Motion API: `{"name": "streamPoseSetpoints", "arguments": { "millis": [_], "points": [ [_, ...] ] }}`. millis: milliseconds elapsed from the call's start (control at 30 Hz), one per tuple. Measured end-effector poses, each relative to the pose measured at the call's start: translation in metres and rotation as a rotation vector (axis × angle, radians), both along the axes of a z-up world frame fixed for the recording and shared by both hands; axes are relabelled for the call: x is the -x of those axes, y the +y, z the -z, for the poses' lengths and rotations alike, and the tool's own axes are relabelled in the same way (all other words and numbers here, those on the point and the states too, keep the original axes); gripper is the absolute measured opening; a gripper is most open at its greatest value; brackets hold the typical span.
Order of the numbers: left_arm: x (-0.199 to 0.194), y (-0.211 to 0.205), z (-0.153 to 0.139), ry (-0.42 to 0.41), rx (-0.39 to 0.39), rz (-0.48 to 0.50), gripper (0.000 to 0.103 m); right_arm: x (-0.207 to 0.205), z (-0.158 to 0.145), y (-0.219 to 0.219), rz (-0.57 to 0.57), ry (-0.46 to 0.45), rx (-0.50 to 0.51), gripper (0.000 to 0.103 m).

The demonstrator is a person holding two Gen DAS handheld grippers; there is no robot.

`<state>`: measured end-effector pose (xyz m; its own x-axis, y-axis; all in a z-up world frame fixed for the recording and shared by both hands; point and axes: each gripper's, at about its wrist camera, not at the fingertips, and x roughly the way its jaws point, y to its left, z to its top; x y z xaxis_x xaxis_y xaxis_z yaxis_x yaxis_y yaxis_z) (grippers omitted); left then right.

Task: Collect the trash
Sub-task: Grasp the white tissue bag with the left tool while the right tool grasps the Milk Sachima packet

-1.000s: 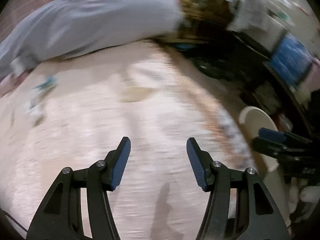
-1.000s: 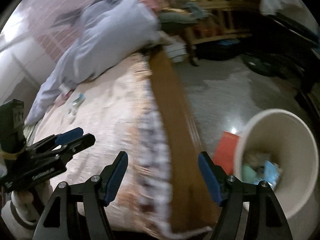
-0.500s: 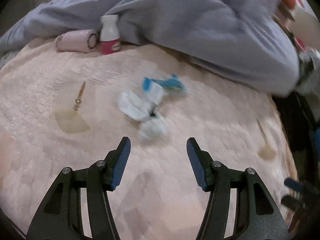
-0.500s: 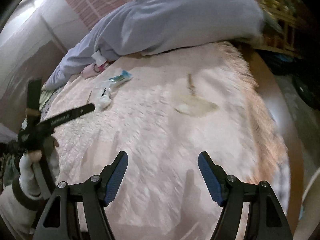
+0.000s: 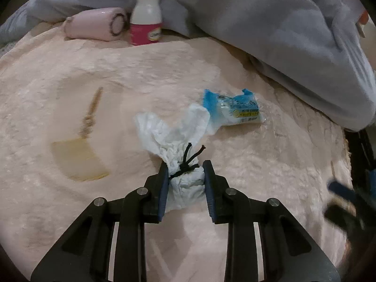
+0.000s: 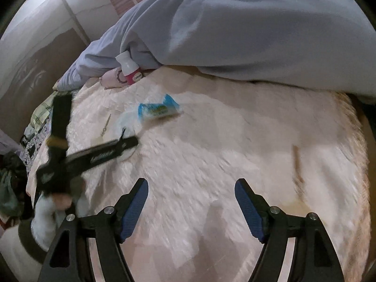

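A crumpled white tissue bundle (image 5: 174, 136), tied with a black cord, lies on the pink bedspread (image 5: 117, 70). My left gripper (image 5: 185, 166) is closing on its lower knot, and both pads touch its sides. Just beyond it lies a blue and white wrapper (image 5: 235, 111). In the right wrist view the same wrapper (image 6: 158, 109) sits far ahead, and the left gripper (image 6: 131, 142) reaches in blurred from the left. My right gripper (image 6: 191, 182) hovers over bare bedspread, its jaws opening with nothing between them.
A white bottle with a pink label (image 5: 146, 16) and a pink roll (image 5: 94, 24) rest against a grey-blue duvet (image 5: 270, 23) heaped along the far side. A yellowish mark (image 5: 80, 159) shows on the spread. The bed's dark edge (image 5: 357, 152) is at the right.
Both views swung from the bed's edge and a white bin onto the trash on the bed. The left gripper moved up to the tissue bundle and its jaws closed around it.
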<state>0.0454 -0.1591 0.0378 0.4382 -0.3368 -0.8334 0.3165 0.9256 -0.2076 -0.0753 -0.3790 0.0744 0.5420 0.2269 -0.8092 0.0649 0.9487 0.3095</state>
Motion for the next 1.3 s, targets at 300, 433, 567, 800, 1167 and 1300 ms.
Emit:
{"name": "streamPoseSetpoints", "arguments": {
  "millis": [300,433,567,800,1167,1300],
  "points": [
    [0.036,0.042,0.001,0.024,-0.045,0.010,0.025,-0.097,0.013,0.050,-0.054,-0.058,0.035,0.082],
    [0.038,0.043,0.004,0.033,-0.037,-0.003,0.025,-0.133,0.025,0.068,-0.058,-0.049,0.125,0.083],
    [0.036,0.038,0.006,0.034,-0.043,-0.003,0.025,-0.157,0.047,0.074,-0.062,0.000,0.152,0.083],
    [0.038,0.037,0.005,0.025,-0.031,0.008,0.025,-0.128,0.035,0.062,-0.108,-0.029,0.088,0.053],
    [0.092,0.017,0.006,0.006,-0.038,0.112,0.025,-0.025,0.000,0.042,-0.153,0.005,0.045,0.053],
    [0.118,0.008,-0.003,0.001,-0.041,0.141,0.025,0.017,-0.006,0.040,-0.148,0.027,0.065,0.053]
  ]
}}
